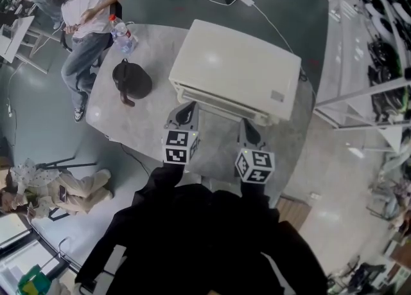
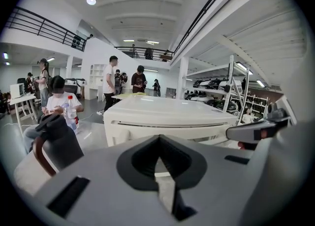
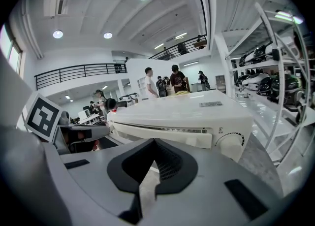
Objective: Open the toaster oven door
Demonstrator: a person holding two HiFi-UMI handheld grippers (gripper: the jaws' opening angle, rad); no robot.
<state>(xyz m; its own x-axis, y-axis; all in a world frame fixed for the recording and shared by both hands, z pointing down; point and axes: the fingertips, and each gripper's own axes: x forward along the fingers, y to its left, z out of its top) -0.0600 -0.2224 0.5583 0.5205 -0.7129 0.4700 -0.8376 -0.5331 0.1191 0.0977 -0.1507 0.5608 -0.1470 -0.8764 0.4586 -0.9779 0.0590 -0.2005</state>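
A white toaster oven (image 1: 237, 69) stands on a grey round table (image 1: 138, 123), its front facing me. The door looks closed in the left gripper view (image 2: 167, 116) and the right gripper view (image 3: 197, 114), where a round knob (image 3: 230, 141) shows at the front's right end. My left gripper (image 1: 187, 112) is just short of the front's left part, jaws together on nothing (image 2: 158, 139). My right gripper (image 1: 249, 132) hangs a little back from the front's right part, also shut and empty (image 3: 154, 142).
A black bag (image 1: 131, 80) with a brown strap lies left of the oven, a water bottle (image 1: 122, 36) behind it. A seated person (image 1: 87, 11) is at the table's far left edge. White shelving (image 1: 379, 62) stands to the right. A cable (image 1: 270, 24) runs behind the oven.
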